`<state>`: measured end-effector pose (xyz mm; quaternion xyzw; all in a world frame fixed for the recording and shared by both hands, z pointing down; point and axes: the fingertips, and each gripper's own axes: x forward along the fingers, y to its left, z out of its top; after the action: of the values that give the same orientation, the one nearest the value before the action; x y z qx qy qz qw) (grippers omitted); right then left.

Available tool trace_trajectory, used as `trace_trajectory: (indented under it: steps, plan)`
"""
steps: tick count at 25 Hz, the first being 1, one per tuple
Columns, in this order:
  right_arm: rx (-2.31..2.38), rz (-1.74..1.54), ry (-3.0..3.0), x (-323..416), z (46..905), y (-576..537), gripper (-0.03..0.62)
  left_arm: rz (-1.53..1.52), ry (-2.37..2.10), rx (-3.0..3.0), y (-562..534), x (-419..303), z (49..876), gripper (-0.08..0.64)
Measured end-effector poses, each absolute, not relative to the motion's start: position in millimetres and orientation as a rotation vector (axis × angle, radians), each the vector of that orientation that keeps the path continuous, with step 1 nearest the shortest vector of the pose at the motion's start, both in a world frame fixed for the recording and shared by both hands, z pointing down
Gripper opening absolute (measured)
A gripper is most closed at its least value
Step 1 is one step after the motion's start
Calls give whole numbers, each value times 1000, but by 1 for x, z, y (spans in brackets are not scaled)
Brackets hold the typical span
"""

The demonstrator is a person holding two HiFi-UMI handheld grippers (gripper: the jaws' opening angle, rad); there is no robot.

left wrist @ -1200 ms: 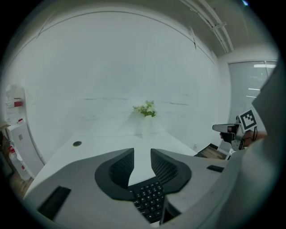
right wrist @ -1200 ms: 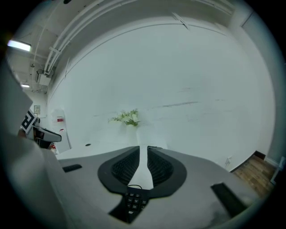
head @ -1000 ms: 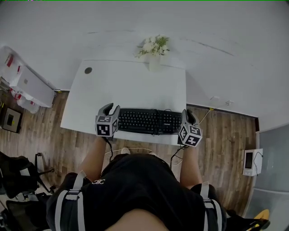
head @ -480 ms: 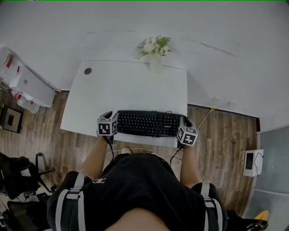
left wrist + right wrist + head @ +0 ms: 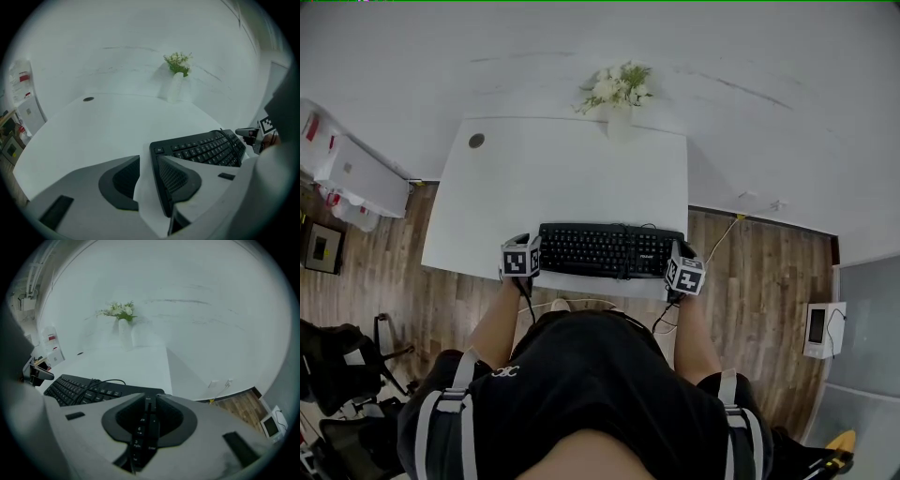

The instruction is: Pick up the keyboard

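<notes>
A black keyboard (image 5: 609, 250) lies flat near the front edge of the white table (image 5: 562, 178). My left gripper (image 5: 521, 258) is at its left end. In the left gripper view the jaws (image 5: 149, 159) stand apart: the right one lies over the keyboard's (image 5: 206, 147) left edge, and bare table shows between that edge and the left jaw. My right gripper (image 5: 684, 272) is at the right end. Its jaws (image 5: 150, 399) leave a narrow gap over the number pad, whose keys show through it. Neither pair presses on the keyboard (image 5: 75, 387).
A white vase of flowers (image 5: 619, 94) stands at the table's back edge, and a round cable hole (image 5: 476, 141) sits at the back left. The keyboard's cable (image 5: 101, 382) loops over its rear. A white cabinet (image 5: 352, 173) stands at the left on the wooden floor.
Both grippers have come down to the keyboard's two ends and look smaller in the head view. The keyboard has stayed on the table. The jaw gaps look unchanged.
</notes>
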<state>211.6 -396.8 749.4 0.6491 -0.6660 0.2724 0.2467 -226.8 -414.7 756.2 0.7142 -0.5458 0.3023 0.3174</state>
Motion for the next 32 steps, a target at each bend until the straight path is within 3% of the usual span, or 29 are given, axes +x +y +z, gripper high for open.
trace_trajectory:
  steps: [10,17,23,32]
  plan:
    - [1742,661,-1763,217,761,-397,103,747,-1398,1845,-412,-232,769,167]
    - [1735,699,-1771,224,770,-404,127,668,-1394,1872,-420,-223,768,135]
    - [1786,972,-1836,235,777,-399,197,607,-1351,1867,-418,-221,768,143]
    - [1752,1148,-1902,235,779,-398,198,571,-1210,1892,-411,-198,773,180]
